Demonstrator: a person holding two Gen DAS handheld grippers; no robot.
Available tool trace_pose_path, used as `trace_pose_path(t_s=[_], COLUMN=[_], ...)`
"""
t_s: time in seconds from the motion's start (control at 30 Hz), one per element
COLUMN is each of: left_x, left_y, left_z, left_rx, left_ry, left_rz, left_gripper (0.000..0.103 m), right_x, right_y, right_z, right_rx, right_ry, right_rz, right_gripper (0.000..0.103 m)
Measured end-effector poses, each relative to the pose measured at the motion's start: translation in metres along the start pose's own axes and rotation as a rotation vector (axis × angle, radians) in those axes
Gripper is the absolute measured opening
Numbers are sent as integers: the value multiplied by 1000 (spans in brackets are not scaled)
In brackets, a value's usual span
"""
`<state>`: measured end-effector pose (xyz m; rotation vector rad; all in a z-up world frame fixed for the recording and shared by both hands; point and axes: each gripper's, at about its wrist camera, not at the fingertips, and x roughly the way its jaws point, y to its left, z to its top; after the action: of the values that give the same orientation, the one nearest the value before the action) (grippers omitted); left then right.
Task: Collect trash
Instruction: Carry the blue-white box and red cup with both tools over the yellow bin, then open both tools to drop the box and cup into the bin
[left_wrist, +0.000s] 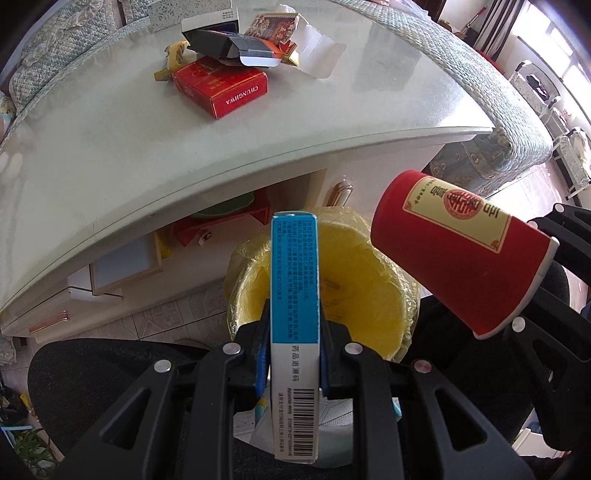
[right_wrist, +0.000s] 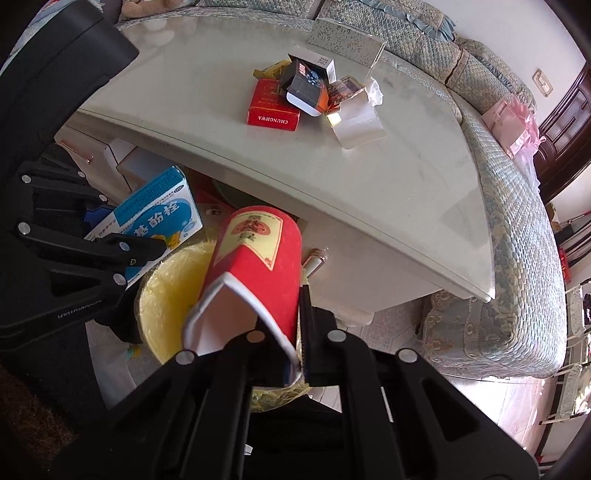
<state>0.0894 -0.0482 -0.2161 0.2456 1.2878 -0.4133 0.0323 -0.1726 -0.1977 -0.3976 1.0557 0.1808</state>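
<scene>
Left wrist view, centre frame: left gripper (left_wrist: 294, 343) clamps a light, stiff blue medicine box (left_wrist: 293, 291) by its flat faces above the yellow bin (left_wrist: 369, 295); at right, the right gripper (right_wrist: 275, 332) pinches a crushable red paper cup (left_wrist: 458, 254) at its rim.

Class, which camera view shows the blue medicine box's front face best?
The right wrist view: the blue medicine box shows its printed front face there, held above the yellow bin. The left wrist view shows only its narrow side and barcode, clamped in the left gripper.

You see a smooth, glossy tabletop (left_wrist: 110, 155), a matt paper cup (left_wrist: 461, 254), a printed cardboard box (left_wrist: 293, 280), and a thin, crinkled yellow plastic liner (left_wrist: 369, 280) in the bin. Your fingers (left_wrist: 243, 354) are matt black plastic with shiny metal rivets.
</scene>
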Motion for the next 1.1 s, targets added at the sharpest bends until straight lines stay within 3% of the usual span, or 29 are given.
trace_pose_path(t_s=[0.7, 1.1], left_x=[92, 148], left_y=[-1, 8], left_z=[-9, -14], left_rx=[62, 32], left_ry=[83, 182], left_rz=[-33, -52], left_gripper=[20, 20], right_x=[98, 142], right_y=[17, 26], right_z=[-25, -35], right_rx=[47, 69], right_ry=[149, 243], right_rz=[-2, 35], right_gripper=[5, 5])
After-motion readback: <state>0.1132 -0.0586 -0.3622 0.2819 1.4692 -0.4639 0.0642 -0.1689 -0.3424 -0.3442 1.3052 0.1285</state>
